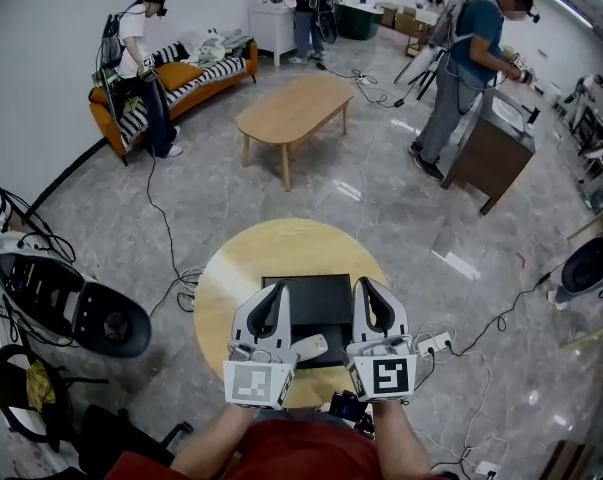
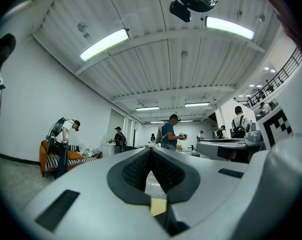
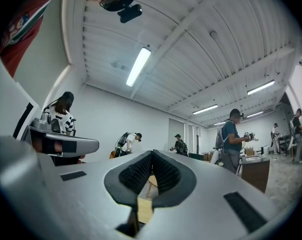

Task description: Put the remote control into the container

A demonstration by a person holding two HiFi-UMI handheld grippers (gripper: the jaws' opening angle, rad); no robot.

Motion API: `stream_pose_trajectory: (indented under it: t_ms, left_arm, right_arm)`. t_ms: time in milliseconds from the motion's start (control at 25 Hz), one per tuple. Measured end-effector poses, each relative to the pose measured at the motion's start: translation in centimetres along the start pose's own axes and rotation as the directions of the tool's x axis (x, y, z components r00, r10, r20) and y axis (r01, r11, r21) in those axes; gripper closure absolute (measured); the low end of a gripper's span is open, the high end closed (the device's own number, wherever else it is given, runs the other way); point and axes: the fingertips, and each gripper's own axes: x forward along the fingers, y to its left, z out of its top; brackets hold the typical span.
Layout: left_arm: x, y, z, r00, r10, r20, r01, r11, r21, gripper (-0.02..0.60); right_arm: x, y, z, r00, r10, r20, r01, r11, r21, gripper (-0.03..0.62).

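- At lower left of centre in the head view, we are holding the left gripper (image 1: 278, 291) over the round wooden surface (image 1: 226, 268). Its jaws are pressing together with nothing between them, and its own view is showing only the room beyond the closed pads (image 2: 140, 169).
- At centre, the black container (image 1: 316, 300) is sitting on the surface between the two grippers.
- The pale remote control (image 1: 308, 347) is lying at the container's near edge, just beside the left gripper's body. We are not able to tell whether it is resting inside or across the rim.
- At lower right of centre, we are holding the right gripper (image 1: 367, 289), likewise closed and empty.
- Neither gripper is gripping the remote control. If it is lying outside, picking it up and placing it are both remaining.
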Motion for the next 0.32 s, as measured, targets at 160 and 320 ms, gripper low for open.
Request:
stream_pose_trajectory:
  t_ms: [160,320]
  left_arm:
    - [-0.03,-0.19,-0.42,1.0,-0.004,-0.01,0.005,1.0,0.004,0.567]
    - [0.14,-0.2,-0.89,0.999,-0.01,-0.032,0.01,1.0,0.006,0.567]
  right_arm:
    - [-0.18,-0.06,-0.13,1.0,0.002,0.0,-0.002,1.0,0.001,0.571]
    - [-0.09,-0.09,-0.08,1.0,0.005,0.0,-0.005,1.0,0.001,0.571]
